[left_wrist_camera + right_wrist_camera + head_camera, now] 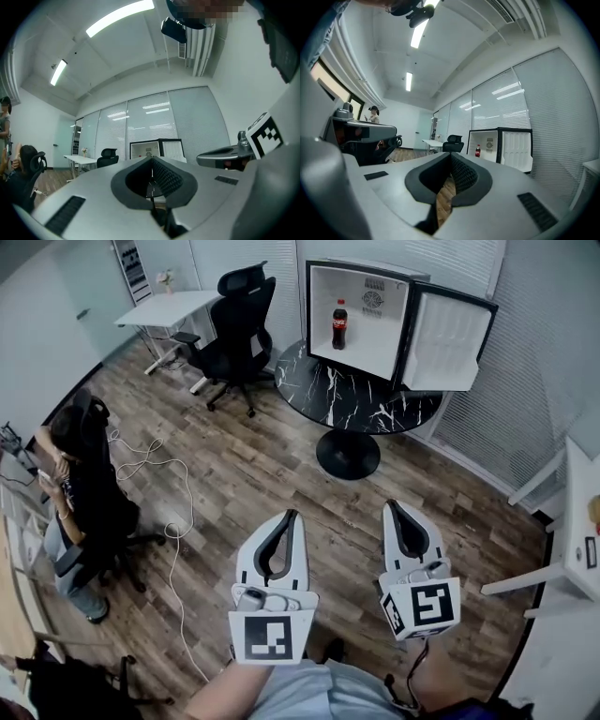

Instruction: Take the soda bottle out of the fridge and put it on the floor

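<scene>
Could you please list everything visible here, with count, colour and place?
table: 1, black marble, round, far centre
fridge: 1, black, white inside, door open, on table
soda bottle: 1, dark, red label, upright inside fridge
desk: 1, white, far left
office chair: 1, black, beside desk
cable: 1, white, on wooden floor
seated person: 1, dark clothes, left
left gripper: 1, white, shut, empty, near left
right gripper: 1, white, shut, empty, near right

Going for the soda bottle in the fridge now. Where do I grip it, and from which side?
Take the soda bottle round its middle, below the neck, coming level through the fridge's open front. It stands upright and alone, walled behind and at both sides; the door hangs open at right. The right gripper is shut: open it first.
</scene>
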`<state>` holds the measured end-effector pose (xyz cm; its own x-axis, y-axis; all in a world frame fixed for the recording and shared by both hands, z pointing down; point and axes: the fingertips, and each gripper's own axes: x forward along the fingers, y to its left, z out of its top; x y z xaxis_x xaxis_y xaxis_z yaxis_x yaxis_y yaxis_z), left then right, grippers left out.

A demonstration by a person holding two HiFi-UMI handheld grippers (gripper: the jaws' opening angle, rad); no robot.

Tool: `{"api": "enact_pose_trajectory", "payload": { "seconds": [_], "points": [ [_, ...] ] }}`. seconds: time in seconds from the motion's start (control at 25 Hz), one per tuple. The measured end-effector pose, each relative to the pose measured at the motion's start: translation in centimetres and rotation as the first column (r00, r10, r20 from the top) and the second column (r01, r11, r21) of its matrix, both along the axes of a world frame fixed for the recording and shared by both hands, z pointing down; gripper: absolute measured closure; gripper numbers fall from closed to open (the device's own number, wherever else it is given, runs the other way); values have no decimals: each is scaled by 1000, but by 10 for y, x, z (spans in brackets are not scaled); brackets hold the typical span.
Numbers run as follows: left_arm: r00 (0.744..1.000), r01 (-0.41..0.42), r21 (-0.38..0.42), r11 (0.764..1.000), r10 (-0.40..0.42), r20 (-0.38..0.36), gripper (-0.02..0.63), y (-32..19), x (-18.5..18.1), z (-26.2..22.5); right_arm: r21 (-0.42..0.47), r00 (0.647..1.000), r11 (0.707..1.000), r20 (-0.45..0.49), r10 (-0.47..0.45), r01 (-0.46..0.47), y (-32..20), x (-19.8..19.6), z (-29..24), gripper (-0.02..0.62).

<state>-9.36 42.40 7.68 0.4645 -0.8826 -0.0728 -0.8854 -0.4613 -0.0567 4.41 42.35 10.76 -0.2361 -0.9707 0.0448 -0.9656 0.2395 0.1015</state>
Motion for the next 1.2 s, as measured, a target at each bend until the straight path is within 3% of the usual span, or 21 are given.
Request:
{"api": "enact_pose_trajectory", "payload": {
  "seconds": [0.36,0.68,1.2],
  "points": [
    [999,-44,26,999,44,4,588,-153,-20,-7,-20,999,999,12,40,-40,-144,-24,-3,581],
    [995,-98,48,994,98,-2,588,-240,-27,-20,9,996,996,8,92,-92,-224,-30,-20,583],
    [987,-157,-19,987,158,25,588,-359,42,21,-21,989,989,25,145,-145,-340,32,6,583]
  ]
}}
